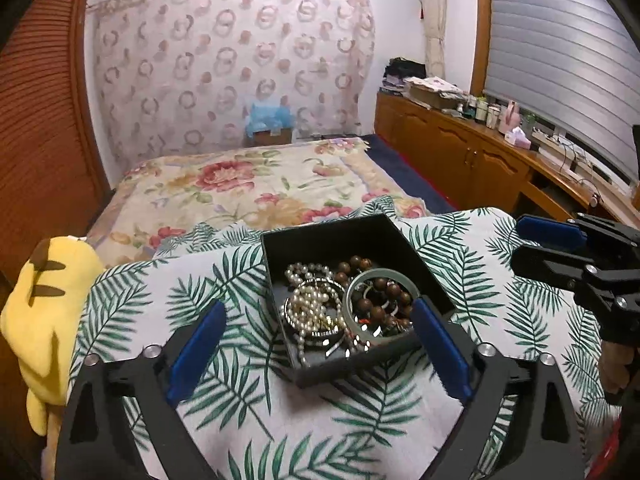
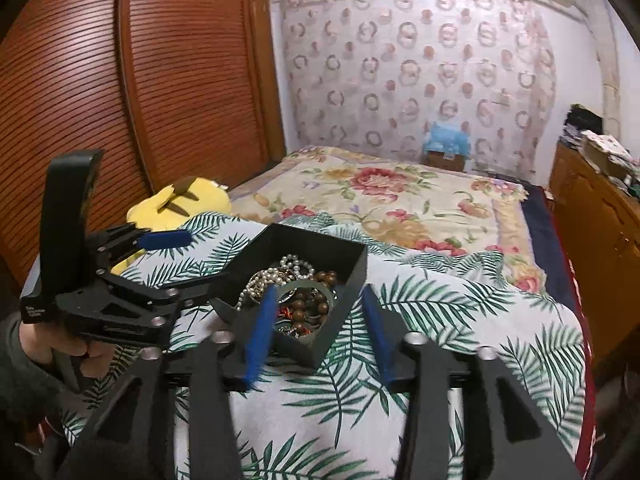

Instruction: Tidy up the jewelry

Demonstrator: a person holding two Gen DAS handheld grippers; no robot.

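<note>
On the leaf-print cloth [image 1: 248, 420], a square black box [image 1: 320, 236] full of jewelry.
White pearl beads [image 1: 310, 304], brown wooden beads [image 1: 376, 296] and a pale green ring [image 1: 356, 316] lie inside. The left gripper [image 1: 320, 346] and right gripper [image 2: 320, 332] are both open, holding nothing.

The jewelry in the black box [image 1: 316, 240] is a tangle: pearls [image 1: 310, 304], brown wooden beads [image 1: 376, 292] and a pale bangle [image 1: 360, 312] lie over one another, and the small shiny pieces beneath them are too small to tell apart. From the right wrist view, the right gripper's [image 2: 320, 332] blue finger [image 2: 260, 332] covers the box's near left wall. In the left wrist view, the right gripper [image 1: 560, 240] is cut off by the edge at three o'clock. The yellow plush toy [image 1: 48, 312] runs out of sight at nine o'clock. The bottles on the wooden cabinet [image 1: 460, 144] at two o'clock are too small to identify.
</note>
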